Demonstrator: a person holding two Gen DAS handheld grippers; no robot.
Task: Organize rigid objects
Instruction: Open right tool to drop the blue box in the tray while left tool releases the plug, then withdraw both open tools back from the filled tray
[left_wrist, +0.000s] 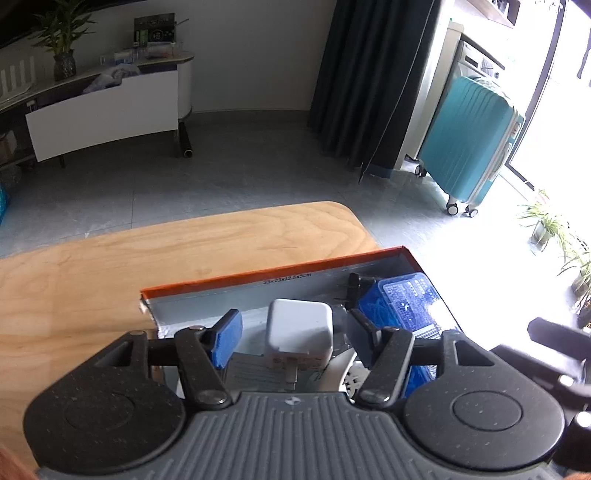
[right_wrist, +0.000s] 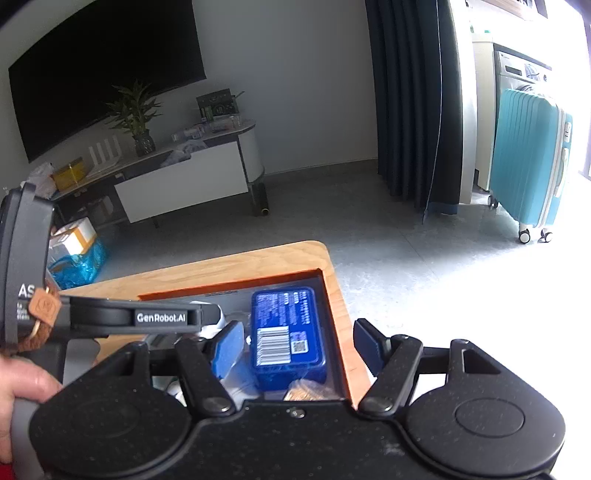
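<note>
Table (left_wrist: 110, 266) pale grained wood, smooth; charger (left_wrist: 300, 326) white glossy plastic; blue case (right_wrist: 286, 332) shiny plastic.

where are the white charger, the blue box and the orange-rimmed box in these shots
white charger (left_wrist: 300, 326), left wrist view, on its front face
blue box (right_wrist: 286, 328), right wrist view, on its labelled top
orange-rimmed box (left_wrist: 258, 273), left wrist view, on its far rim

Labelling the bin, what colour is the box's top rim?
Orange, clearest on the box rim in the left wrist view.
</note>
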